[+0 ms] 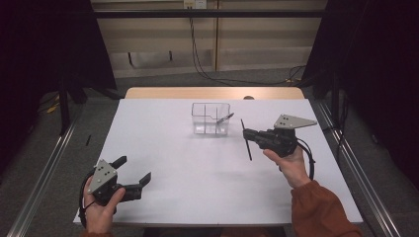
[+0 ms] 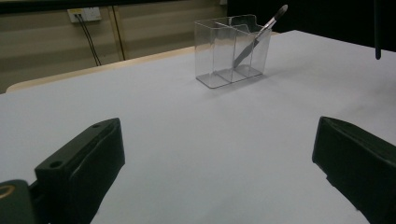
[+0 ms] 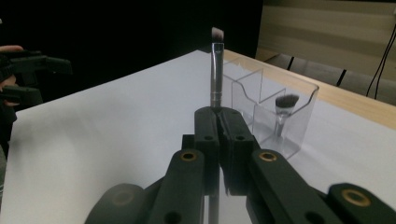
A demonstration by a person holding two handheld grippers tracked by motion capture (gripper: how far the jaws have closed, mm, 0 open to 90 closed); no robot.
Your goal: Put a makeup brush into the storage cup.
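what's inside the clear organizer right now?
The clear organizer holds one makeup brush, leaning in an end compartment with its bristles up. The other compartments look empty. A second brush is outside it, clamped in the right gripper.

- A table (image 1: pixel 163 187) is set across the middle of the high view, with a floor rail (image 1: pixel 44 173) to its left and another to its right.
- An organizer (image 1: pixel 211 118) is placed on the far middle of the table, divided into compartments.
- A brush (image 1: pixel 225 117) is leaned inside the organizer's right compartment, its head raised above the rim.
- The right gripper (image 1: pixel 245 133) is held above the table, just right of the organizer and nearer the person.
- A second brush (image 1: pixel 246 140) is clamped between its jaws, apart from the organizer.
- The left gripper (image 1: pixel 132 170) is kept at the near left corner, well apart from the organizer.
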